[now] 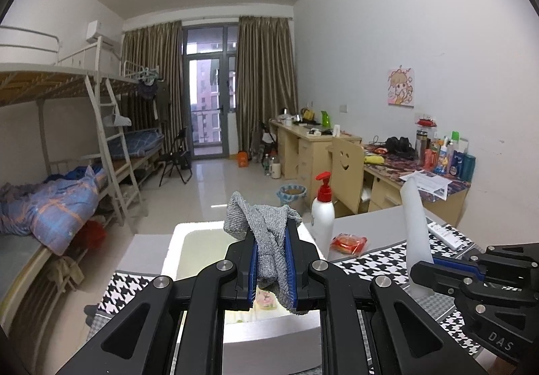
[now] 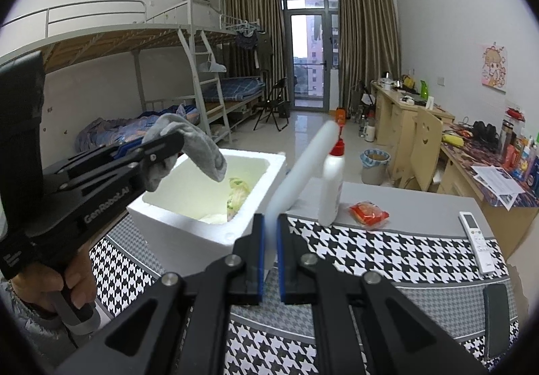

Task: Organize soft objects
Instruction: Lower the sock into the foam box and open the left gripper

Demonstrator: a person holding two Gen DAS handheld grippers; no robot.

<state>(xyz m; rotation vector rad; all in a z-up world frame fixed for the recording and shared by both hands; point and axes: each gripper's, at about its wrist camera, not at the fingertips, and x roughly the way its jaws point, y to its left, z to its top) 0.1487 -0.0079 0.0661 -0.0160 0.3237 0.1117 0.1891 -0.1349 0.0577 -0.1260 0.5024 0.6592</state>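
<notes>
My left gripper (image 1: 271, 260) is shut on a grey knitted sock (image 1: 266, 227) and holds it over the open white foam box (image 1: 175, 247). In the right wrist view the sock (image 2: 198, 146) hangs above the box (image 2: 175, 223), which holds pale soft items (image 2: 237, 193). My right gripper (image 2: 269, 240) is shut on a white translucent strip (image 2: 303, 166) that sticks up and away; this strip also shows in the left wrist view (image 1: 416, 227), to the right of the box.
A white pump bottle with red cap (image 2: 331, 186), a red snack packet (image 2: 369, 211) and a white remote (image 2: 478, 240) lie on the houndstooth-covered table (image 2: 387, 257). Bunk beds stand left, desks and a chair right.
</notes>
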